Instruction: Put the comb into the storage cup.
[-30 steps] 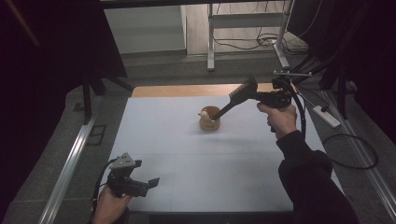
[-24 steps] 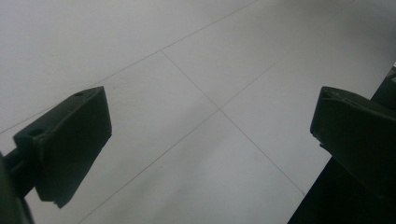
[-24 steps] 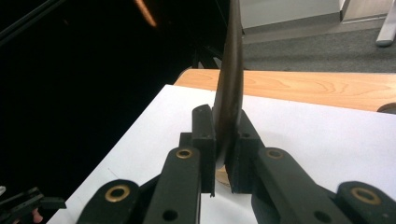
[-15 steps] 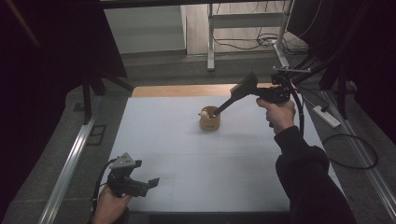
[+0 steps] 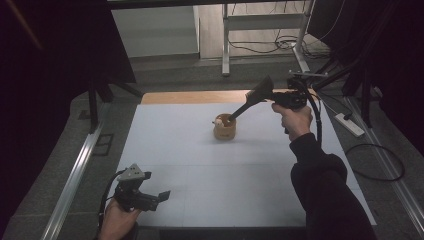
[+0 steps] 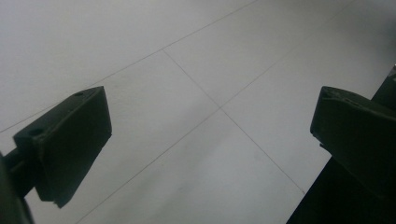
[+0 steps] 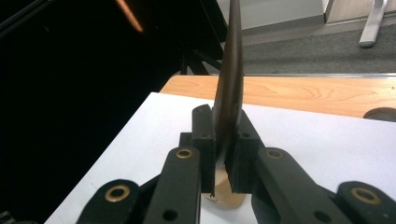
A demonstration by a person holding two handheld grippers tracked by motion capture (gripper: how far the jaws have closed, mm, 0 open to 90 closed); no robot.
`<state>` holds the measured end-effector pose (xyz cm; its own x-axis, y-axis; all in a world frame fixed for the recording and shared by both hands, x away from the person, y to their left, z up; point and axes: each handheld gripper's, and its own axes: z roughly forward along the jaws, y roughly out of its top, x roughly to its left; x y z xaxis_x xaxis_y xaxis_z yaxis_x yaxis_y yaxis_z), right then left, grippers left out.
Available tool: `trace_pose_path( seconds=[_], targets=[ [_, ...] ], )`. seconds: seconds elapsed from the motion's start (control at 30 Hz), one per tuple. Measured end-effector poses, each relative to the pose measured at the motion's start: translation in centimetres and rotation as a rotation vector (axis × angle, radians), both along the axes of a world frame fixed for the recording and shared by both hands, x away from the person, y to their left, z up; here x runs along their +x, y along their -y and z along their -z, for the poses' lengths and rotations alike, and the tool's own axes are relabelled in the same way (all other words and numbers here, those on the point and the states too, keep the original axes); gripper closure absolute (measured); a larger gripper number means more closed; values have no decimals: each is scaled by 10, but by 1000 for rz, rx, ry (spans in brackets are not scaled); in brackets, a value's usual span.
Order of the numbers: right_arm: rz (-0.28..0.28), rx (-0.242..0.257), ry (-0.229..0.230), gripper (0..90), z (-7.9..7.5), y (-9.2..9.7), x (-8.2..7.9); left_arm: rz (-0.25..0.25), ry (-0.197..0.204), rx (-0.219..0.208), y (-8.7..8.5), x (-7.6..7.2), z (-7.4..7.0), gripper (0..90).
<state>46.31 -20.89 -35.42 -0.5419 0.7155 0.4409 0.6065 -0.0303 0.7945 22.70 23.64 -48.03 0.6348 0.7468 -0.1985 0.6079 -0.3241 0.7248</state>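
My right claw [image 7: 223, 161] is clamped on a dark spatula [image 7: 229, 88] whose tip is hidden inside the cup [image 5: 224, 128] mid-surface, while my left claw [image 6: 210, 140] gapes empty.

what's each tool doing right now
left tool: open, empty, above the white table.
right tool: closed on a dark flat spatula, tip in the small wooden pot.

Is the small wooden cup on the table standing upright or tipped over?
Upright. In the high view the wooden cup stands on its base on the white table, mouth upward, with the dark tool held by the right gripper reaching into it.
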Motion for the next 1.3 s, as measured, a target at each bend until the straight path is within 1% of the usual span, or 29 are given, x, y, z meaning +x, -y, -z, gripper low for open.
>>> trace_pose_path(
  seconds=[0.17,0.37,0.7,1.3],
  targets=[
    [4,-10,1,837,1,-4,3,0,3,10,0,-1,0,0],
    [9,-28,6,837,4,-10,6,1,-1,5,0,0,0,0],
    [11,-58,2,837,12,-21,11,2,-8,-7,-1,1,1,0],
    [11,-82,-8,837,26,-36,17,0,-16,-18,-2,1,1,0]
  ],
)
